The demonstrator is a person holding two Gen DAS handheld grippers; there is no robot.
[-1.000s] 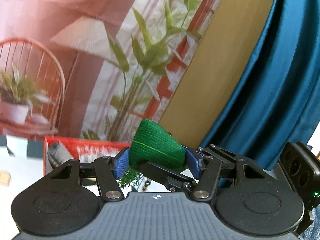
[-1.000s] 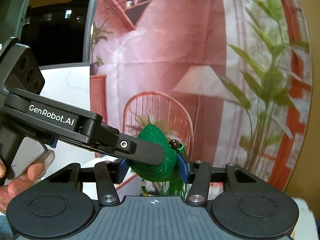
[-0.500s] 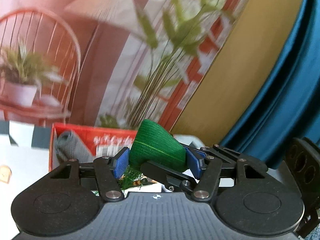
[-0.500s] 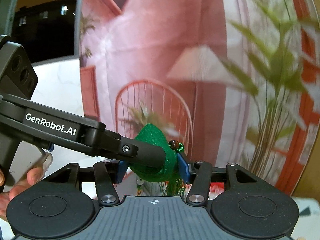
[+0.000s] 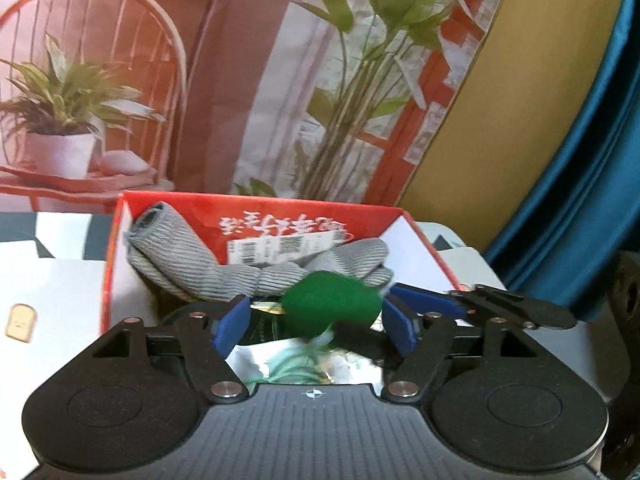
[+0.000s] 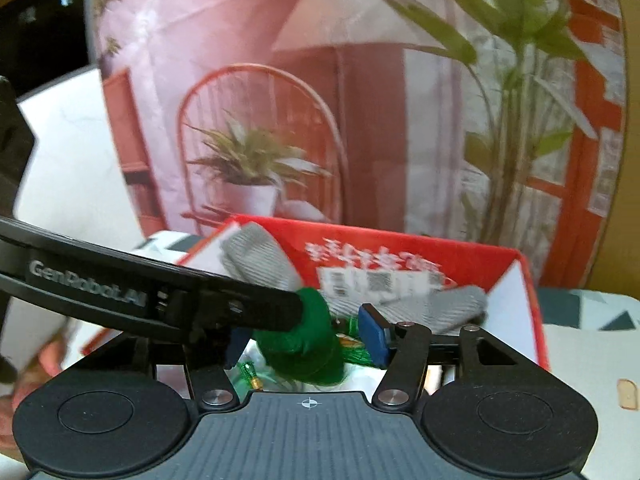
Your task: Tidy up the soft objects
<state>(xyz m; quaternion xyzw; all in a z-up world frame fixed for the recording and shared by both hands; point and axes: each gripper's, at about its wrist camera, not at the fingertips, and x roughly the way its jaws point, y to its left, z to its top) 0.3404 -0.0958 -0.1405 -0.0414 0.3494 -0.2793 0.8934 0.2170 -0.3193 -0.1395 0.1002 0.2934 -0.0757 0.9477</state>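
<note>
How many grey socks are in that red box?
2 that I can make out. One grey sock leans in the back left corner of the red box; the other lies toward the right, just behind the green pouch. More may be hidden underneath.

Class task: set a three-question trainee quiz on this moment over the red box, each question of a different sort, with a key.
1. True or false: both grippers are shut on the green pouch.
2. What lies in the red box? A) grey knit item B) blue towel C) yellow sponge
3. Fill in: the left gripper has its blue pads ____.

Key: 1 false; the right gripper is open too. 2 A, the grey knit item. 3 apart.
</note>
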